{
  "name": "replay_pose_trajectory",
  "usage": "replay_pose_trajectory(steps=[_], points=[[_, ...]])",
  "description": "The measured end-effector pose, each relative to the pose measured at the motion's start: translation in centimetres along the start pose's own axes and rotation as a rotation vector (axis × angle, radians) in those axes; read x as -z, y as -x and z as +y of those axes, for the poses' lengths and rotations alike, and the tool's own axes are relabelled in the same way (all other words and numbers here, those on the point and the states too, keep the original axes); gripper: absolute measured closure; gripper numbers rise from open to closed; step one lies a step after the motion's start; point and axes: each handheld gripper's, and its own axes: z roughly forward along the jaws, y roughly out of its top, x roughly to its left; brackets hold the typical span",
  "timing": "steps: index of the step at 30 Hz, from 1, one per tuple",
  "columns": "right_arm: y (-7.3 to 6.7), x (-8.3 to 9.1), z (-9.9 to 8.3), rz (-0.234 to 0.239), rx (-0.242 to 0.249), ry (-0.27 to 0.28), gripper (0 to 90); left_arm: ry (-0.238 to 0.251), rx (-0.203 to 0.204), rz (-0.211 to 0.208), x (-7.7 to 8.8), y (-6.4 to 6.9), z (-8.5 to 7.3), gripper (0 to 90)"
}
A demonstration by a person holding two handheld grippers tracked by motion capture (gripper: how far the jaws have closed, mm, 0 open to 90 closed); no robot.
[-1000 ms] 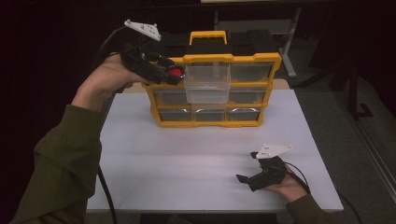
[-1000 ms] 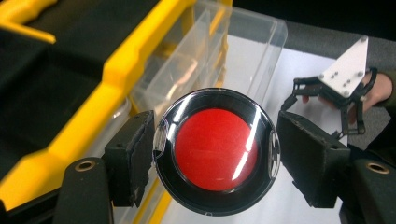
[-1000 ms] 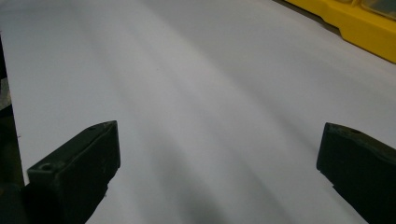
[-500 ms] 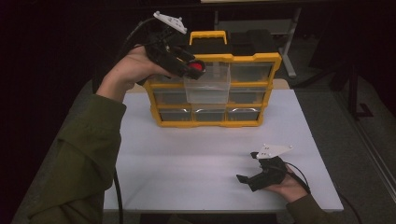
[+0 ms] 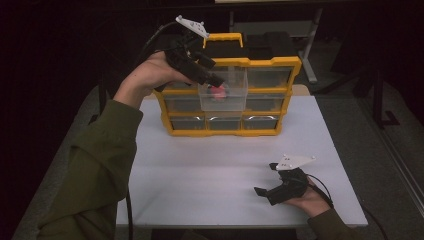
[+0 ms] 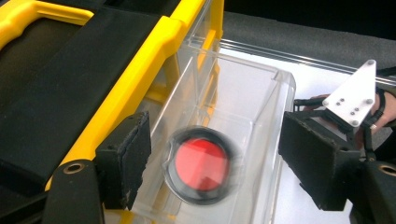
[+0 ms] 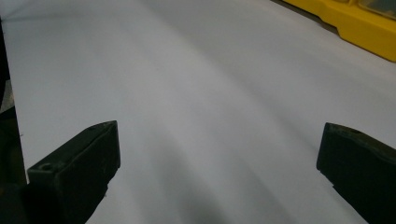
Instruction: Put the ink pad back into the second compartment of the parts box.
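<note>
The left gripper (image 5: pixel 216 80) is held over the pulled-out clear drawer (image 5: pixel 223 95) in the top row of the yellow organiser (image 5: pixel 280 65), and its jaws have just been opening: in the left gripper view the two black pads (image 6: pixel 126 156) stand apart with nothing pressed between them. Below that gap a round black-rimmed red disc (image 6: pixel 201 163) is seen blurred inside the drawer, apart from both pads, so it is judged to have been let go and to be dropping or settling on the drawer floor. A second ago the same disc was clamped in these jaws to the left of the organiser's upper corner; since then the hand has been carried across to the middle drawer, and the red spot is now seen through the drawer's front wall (image 5: pixel 218 92). The placing step is therefore taken as essentially done, with the drawer not yet pushed in. The right gripper (image 5: pixel 272 190) rests on the white table (image 5: pixel 200 170) near the front right edge, well apart from the organiser, where it has stayed, and its jaws are spread wide over bare tabletop in the right gripper view (image 7: pixel 219 154), with nothing held.
</note>
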Motion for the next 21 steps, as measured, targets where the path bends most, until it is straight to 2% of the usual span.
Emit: replay_pose_trajectory(steps=[6,11,13,21], points=[[0.2,0.1,-0.1,0.000,-0.004,0.005,0.0,0.021,0.005,0.001,1.1,0.2,-0.8,22.9],[0.1,0.0,0.0,0.002,-0.001,0.001,0.0,0.028,0.014,0.017,2.0,0.6,-2.2,20.9],[0.1,0.0,0.0,0.002,-0.003,0.003,0.0,0.034,0.008,0.038,2.5,0.9,-3.0,20.6],[0.0,-0.3,0.2,0.002,0.007,-0.007,0.0,0.046,0.019,0.051,3.8,2.0,-5.8,17.0]])
